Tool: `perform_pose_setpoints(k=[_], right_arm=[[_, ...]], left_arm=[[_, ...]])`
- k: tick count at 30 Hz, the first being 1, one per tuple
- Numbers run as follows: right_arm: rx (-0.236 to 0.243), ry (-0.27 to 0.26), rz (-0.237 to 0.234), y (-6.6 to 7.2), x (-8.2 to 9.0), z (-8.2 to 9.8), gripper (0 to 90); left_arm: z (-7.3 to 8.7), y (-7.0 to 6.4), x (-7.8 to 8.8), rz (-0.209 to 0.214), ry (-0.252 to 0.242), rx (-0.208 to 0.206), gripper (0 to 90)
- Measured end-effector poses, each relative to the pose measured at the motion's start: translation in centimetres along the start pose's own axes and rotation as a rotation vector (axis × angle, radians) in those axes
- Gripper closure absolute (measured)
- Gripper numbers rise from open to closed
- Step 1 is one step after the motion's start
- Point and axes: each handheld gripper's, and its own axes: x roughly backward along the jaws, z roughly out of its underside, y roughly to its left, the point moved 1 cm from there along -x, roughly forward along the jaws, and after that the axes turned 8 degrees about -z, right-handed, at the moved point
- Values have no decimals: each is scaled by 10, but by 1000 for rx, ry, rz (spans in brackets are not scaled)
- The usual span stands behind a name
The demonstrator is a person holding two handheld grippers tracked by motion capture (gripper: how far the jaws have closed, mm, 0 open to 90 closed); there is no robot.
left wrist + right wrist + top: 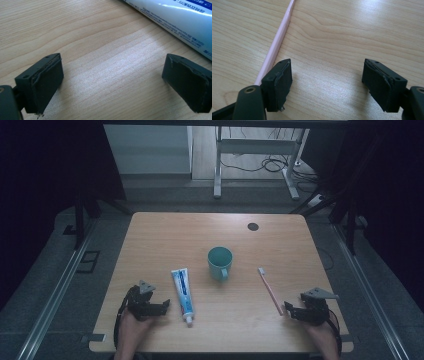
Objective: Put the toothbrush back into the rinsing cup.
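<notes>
A teal mug (pixel 220 262) stands near the middle of the wooden table (pixel 150 235). Left of it lies a white and blue toothpaste tube (pixel 183 294), cap toward me. A pink toothbrush (pixel 270 290) lies to the mug's right, bristles at the far end. My left gripper (pixel 165 307) rests low on the table just left of the tube, jaws open over bare wood; the tube (pixel 175 17) crosses the upper right of the left gripper view. My right gripper (pixel 287 309) sits beside the toothbrush's near end, open, with the pink handle (pixel 277 37) outside its left jaw.
A small dark round spot (pixel 253 226) marks the table's far right area. Beyond the table stands a white desk frame (pixel 255 155) with cables on the floor. Metal rails (pixel 55 290) run along both sides of the table.
</notes>
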Motion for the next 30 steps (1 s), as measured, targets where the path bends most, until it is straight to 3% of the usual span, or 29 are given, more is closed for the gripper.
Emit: perform_pose_setpoints(k=[19, 30], right_arm=[[16, 2, -16, -2, 0, 0, 243], [19, 4, -25, 0, 1, -1, 334]], left_arm=[[-1, 0, -1, -1, -2, 0, 35], [-1, 0, -1, 0, -1, -1, 34]])
